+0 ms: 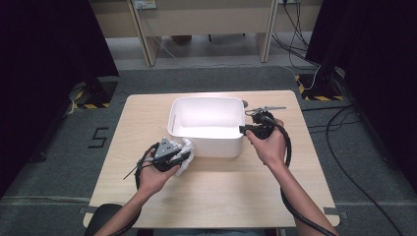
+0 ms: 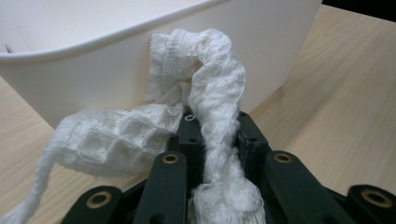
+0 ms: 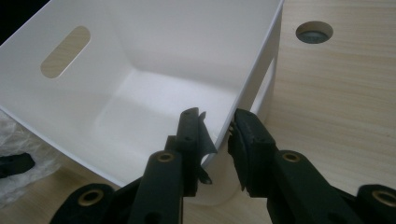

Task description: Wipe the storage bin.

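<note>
The white cloth [image 2: 205, 93] is bunched just outside the white tub [image 1: 206, 142], against its near wall, clenched in the left gripper [image 1: 183, 156]. The right gripper [image 3: 217, 135] straddles the tub's rim at a corner, seemingly steadying it. The tub is empty, so dropping the cloth in remains, I judge. A "5" [image 1: 98, 137] marks the floor left of the table [image 1: 221, 196].

Lab: black curtains [image 1: 39, 54], floor cables [image 1: 339, 147]

One white bin [image 1: 206, 142] sits on the one desk [image 1: 221, 187], and one white cloth [image 1: 187, 150] (waffle-knit, bunched) lies by it. Two grippers: left [image 1: 183, 158], right [image 1: 242, 130].
</note>
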Tool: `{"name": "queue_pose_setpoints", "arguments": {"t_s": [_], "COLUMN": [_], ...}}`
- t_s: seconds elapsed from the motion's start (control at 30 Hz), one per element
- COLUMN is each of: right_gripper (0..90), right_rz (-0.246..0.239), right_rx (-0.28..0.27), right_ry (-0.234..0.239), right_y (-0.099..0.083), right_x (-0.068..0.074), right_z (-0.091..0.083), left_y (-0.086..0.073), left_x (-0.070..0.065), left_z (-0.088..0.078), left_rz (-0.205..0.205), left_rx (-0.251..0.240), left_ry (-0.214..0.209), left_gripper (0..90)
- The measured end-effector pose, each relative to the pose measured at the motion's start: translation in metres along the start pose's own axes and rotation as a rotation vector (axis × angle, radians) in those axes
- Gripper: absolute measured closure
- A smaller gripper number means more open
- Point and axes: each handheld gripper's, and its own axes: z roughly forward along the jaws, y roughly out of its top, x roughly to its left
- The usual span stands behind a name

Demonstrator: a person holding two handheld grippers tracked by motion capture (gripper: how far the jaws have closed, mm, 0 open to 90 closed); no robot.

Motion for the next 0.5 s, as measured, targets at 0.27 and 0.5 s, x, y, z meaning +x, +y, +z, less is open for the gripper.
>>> {"name": "queue_pose_setpoints", "arguments": {"t_s": [0.27, 0.5], "right_gripper": [73.1, 72.9], "right_rz": [0.002, 0.001], "right_rx": [0.000, -0.001], "right_ry": [0.001, 0.001], "right_y": [0.000, 0.000], "right_x": [0.000, 0.000], "right_z": [0.000, 0.000], "left_y": [-0.006, -0.012], "left_x": [-0.001, 0.000], "left_z": [0.005, 0.011], "left_rz": [0.004, 0.010], "left_rx": [0.009, 0.019], "left_ry": [0.002, 0.010], "left_gripper": [76.1, 76.1]}}
